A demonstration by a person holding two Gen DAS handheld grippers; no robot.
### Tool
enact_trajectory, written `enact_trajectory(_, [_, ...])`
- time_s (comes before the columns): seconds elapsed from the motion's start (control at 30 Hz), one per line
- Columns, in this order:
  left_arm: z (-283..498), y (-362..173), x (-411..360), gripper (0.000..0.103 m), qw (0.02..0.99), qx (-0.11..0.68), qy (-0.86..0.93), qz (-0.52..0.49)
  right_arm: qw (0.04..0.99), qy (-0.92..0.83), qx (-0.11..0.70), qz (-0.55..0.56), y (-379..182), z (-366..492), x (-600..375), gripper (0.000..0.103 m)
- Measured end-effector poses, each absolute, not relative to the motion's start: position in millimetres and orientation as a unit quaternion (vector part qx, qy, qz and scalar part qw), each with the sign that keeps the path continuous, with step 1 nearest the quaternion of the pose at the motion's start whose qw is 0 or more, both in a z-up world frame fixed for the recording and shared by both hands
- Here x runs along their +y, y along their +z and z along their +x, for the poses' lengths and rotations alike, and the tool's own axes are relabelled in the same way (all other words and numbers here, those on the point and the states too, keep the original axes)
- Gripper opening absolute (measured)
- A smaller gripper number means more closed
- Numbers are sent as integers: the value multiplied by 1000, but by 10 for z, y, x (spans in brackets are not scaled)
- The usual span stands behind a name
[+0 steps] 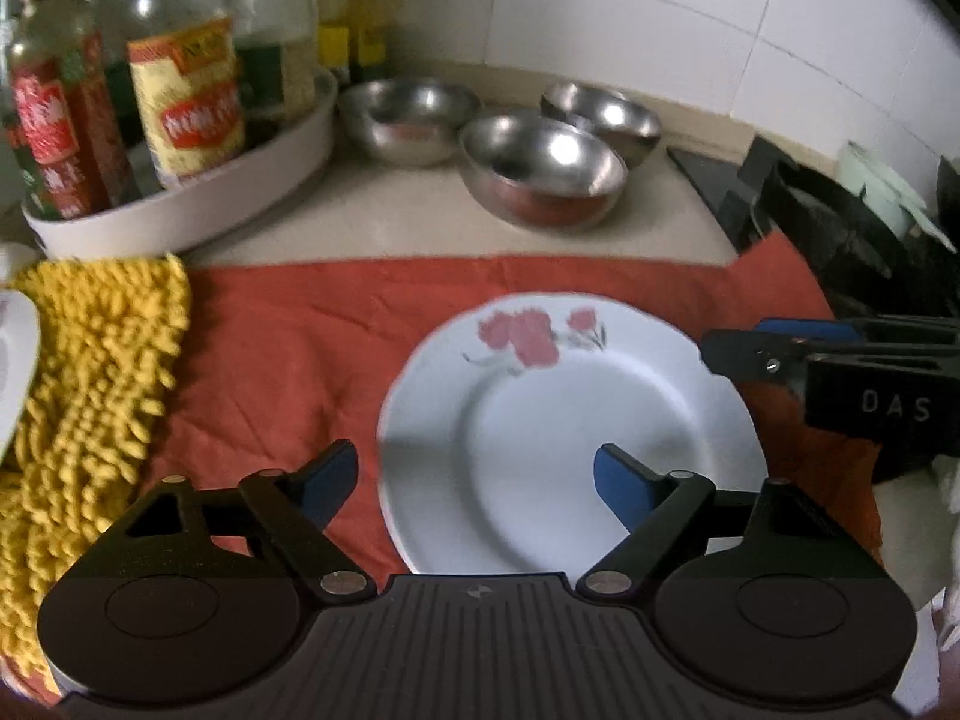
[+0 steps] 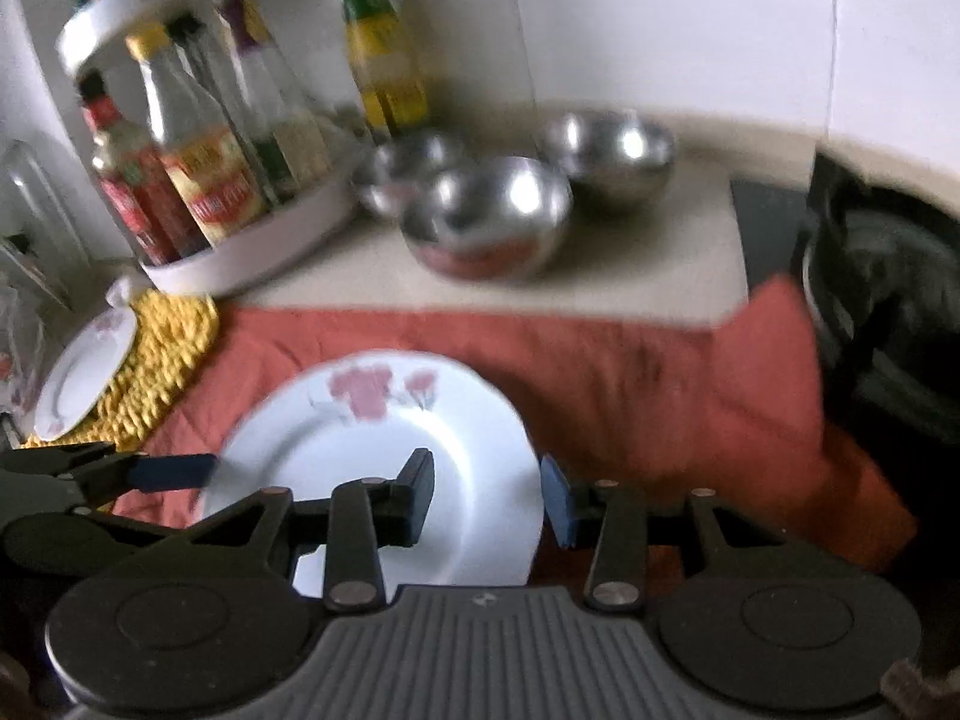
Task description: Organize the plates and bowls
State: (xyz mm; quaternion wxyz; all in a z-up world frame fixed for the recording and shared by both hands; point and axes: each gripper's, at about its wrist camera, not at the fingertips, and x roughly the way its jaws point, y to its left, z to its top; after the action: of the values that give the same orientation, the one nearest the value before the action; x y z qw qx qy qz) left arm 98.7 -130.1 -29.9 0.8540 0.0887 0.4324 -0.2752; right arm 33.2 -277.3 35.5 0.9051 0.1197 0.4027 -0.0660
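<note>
Left wrist view: both claws released, left claw (image 1: 474, 483) and right claw (image 2: 489, 501) flanking the flowered plate (image 1: 570, 420); three steel bowls (image 1: 540, 171) upper centre remain unstacked.

Floral plate (image 1: 570, 420) flat on red cloth (image 1: 288, 330)

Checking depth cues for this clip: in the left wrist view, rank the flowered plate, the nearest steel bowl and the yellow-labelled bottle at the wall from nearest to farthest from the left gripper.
From the left gripper:
1. Flowered plate, under the open fingers, on the red cloth.
2. Nearest steel bowl, ahead on the counter.
3. Yellow-labelled bottle, back left at the tiled wall.
</note>
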Motion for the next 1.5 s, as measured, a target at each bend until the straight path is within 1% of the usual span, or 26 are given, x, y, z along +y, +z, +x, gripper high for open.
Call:
enact_trajectory(0.13, [1059, -221, -1081, 90, 867, 426, -247, 75, 918, -58, 380, 101, 494, 365, -2716, 38])
enact_trajectory(0.37, [1239, -145, -464, 91, 889, 428, -154, 45, 917, -10, 388, 92, 456, 622, -2481, 39])
enact_trajectory(0.67, [1477, -88, 194, 93, 903, 425, -63, 19, 916, 80, 389, 56, 458, 1084, -1920, 39])
enact_trajectory(0.93, [1708, -38, 753, 95, 910, 414, 6, 13, 903, 156, 398, 37, 429, 1676, -1294, 40])
enact_trajectory(1.2, [1993, -113, 1288, 95, 906, 420, 55, -5, 889, 202, 410, 19, 347, 2177, -749, 40])
enact_trajectory(1.5, [2353, -381, 1611, 94, 893, 447, 50, -16, 867, 230, 442, 21, 73, 2689, -317, 41])
